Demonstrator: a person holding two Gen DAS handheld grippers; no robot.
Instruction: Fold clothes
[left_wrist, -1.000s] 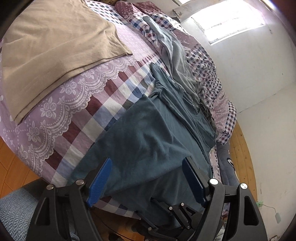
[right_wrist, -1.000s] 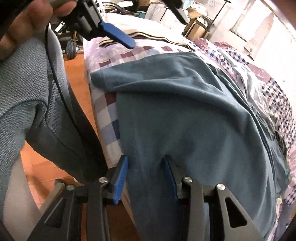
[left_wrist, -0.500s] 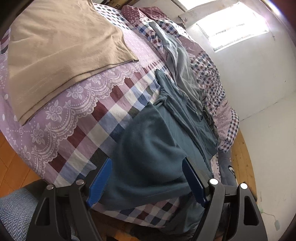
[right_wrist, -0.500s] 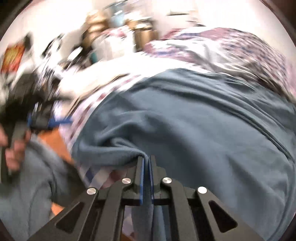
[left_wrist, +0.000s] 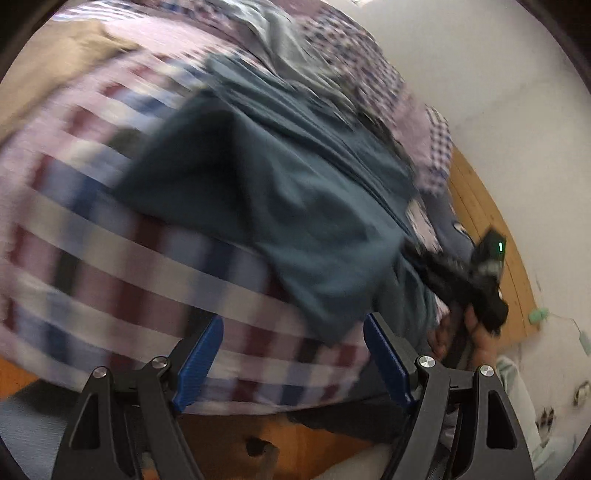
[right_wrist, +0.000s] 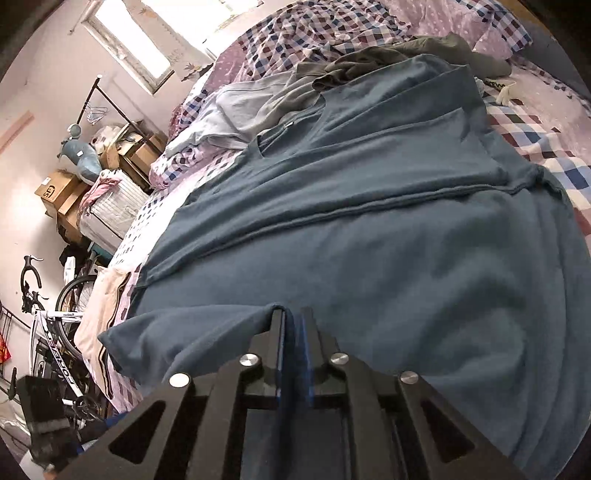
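Shirt, blue, spread on bed, hem pinched in closed right claw, left claw empty and agape; hem best carried level toward collar.

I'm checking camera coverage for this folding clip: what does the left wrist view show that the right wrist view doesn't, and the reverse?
Only the left wrist view: the open left claw above the checked bedspread, and the hand that holds the right tool beside the wooden floor.

Only the right wrist view: the right claw shut on the cloth's edge, a bicycle, cardboard boxes and a window.

Both: the teal garment spread on the bed.
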